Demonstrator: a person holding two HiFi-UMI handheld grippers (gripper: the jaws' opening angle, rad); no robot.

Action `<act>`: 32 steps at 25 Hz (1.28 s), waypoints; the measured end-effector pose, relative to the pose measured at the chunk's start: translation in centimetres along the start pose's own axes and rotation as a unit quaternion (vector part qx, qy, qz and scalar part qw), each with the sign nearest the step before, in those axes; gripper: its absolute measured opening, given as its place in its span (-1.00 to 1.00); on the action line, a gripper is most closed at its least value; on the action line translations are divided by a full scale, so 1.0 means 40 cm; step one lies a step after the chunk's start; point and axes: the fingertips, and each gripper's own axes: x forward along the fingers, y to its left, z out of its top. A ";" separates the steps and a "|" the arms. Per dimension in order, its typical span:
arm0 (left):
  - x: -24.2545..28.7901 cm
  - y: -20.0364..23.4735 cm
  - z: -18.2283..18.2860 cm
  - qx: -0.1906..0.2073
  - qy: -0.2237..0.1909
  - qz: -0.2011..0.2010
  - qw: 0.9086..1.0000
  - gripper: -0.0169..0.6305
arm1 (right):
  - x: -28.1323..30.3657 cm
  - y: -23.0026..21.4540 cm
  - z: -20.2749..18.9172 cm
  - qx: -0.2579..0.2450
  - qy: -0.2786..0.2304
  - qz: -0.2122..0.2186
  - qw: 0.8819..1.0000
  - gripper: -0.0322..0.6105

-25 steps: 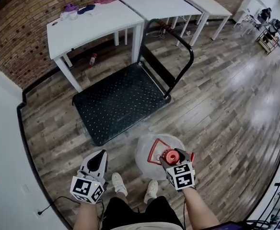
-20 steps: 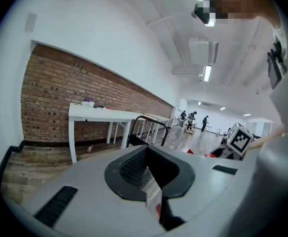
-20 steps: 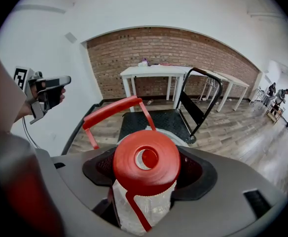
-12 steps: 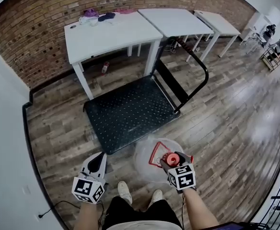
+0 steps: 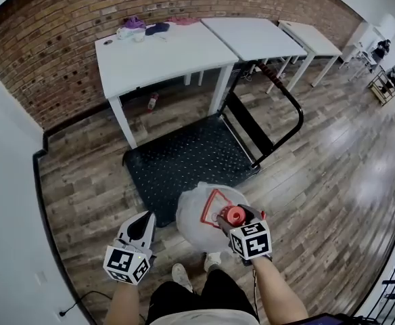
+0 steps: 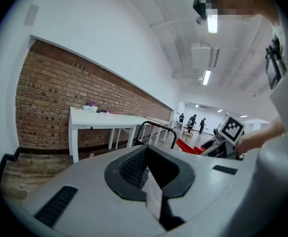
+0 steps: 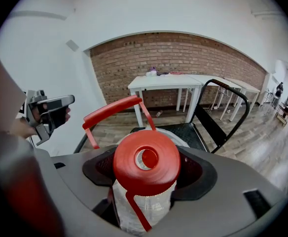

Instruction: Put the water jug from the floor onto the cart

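Right gripper [image 5: 235, 217] is clenched on the neck of the water jug [image 5: 199, 215], just under its red screw cap [image 5: 234, 214]. In the right gripper view the jaws sit either side of the neck, with the cap [image 7: 146, 162] facing the camera. The red carry handle [image 7: 115, 111] stands up behind the cap.

The jug is a big clear plastic bottle. I cannot tell how much is in it.

Orientation: the jug is tipped. Its long axis runs from the cap, near me and to the right, down to the base, which points at the cart [image 5: 184, 156]. The body overlaps the near edge of the black dotted deck. Whether the base touches deck or floor, I cannot tell.

Left gripper [image 5: 141, 226] hangs well left of the jug, its jaws pressed together on nothing.
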 end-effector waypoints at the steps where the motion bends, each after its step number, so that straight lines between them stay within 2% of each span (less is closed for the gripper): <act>1: 0.007 0.009 0.002 -0.002 0.001 0.003 1.000 -0.95 | 0.014 0.001 0.018 -0.004 0.000 0.004 1.000 0.08; 12: 0.113 0.096 0.054 -0.025 -0.007 0.062 0.998 -0.95 | 0.186 -0.031 0.163 -0.078 0.017 0.048 0.996 0.08; 21: 0.294 0.119 0.097 -0.035 -0.015 0.108 0.993 -0.95 | 0.332 -0.150 0.263 -0.120 0.032 0.085 0.989 0.08; 26: 0.345 0.158 0.100 -0.044 -0.018 0.143 0.989 -0.95 | 0.418 -0.182 0.319 -0.156 0.034 0.104 0.982 0.08; 32: 0.383 0.216 0.083 -0.058 -0.021 0.160 0.985 -0.95 | 0.504 -0.213 0.356 -0.162 0.038 0.111 0.980 0.08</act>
